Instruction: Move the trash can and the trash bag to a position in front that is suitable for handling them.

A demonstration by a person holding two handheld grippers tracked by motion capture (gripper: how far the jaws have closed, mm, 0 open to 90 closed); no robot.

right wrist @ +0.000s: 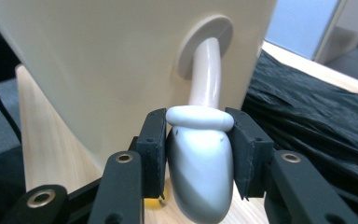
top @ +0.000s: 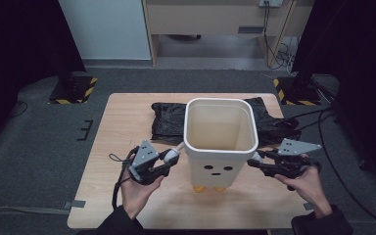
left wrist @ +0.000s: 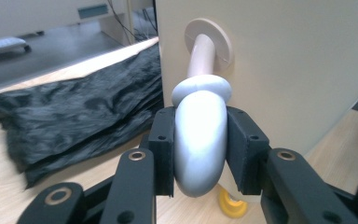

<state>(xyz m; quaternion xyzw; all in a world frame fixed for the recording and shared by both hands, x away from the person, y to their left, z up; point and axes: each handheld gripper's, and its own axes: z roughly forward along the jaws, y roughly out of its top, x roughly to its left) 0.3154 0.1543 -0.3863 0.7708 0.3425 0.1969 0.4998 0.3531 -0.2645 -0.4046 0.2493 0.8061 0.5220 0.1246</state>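
A tall cream-white bin (top: 220,169) with a small face and yellow feet (top: 200,188) stands upright on the wooden table (top: 127,122). A curved arm-like handle with a grey-white end sticks out from each side. My left gripper (top: 174,156) is shut on the left handle (left wrist: 200,140), its pads (left wrist: 163,144) pressed against both sides. On the other side, my right gripper (top: 257,159) is shut on the right handle (right wrist: 200,158), just under its thick ring. A hand holds each gripper near the table's front edge.
A crumpled black plastic bag (top: 169,120) lies flat on the table behind the bin, spreading to both sides (left wrist: 74,112) (right wrist: 317,107). Cables run across the floor at the right. Black stands with yellow-striped bases sit past the table's far corners.
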